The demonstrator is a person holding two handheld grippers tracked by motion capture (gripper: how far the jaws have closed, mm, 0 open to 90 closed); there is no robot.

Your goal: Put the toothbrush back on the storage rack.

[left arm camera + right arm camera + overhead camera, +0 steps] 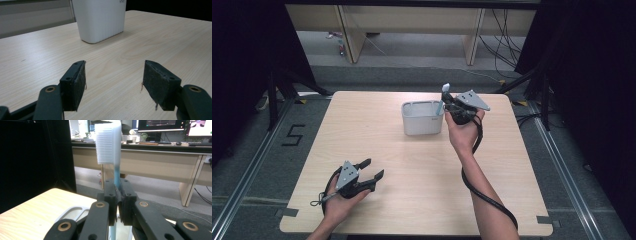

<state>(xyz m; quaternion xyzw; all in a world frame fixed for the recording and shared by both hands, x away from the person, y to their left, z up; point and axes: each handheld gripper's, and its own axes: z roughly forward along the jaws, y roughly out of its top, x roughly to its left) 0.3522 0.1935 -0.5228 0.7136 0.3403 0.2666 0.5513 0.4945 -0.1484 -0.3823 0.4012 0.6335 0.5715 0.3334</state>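
Observation:
A toothbrush (109, 147) with a white bristled head and a light blue neck stands upright between the jaws of my right gripper (117, 192), which is shut on its neck. Seen from above, that right gripper (447, 102) hovers at the right rim of a white rectangular tub (422, 118), the toothbrush (444, 91) head sticking up and its handle reaching down into the tub. My left gripper (373, 169) rests low near the table's front left, open, nothing between its pads (79, 83). The tub (100, 20) stands ahead of it.
The light wooden table (412, 175) sits on a grey floor with a taped "5" (293, 135) at the left. Desks (412, 25) and loose cables (507, 40) stand beyond the far edge. Dark curtains flank both sides.

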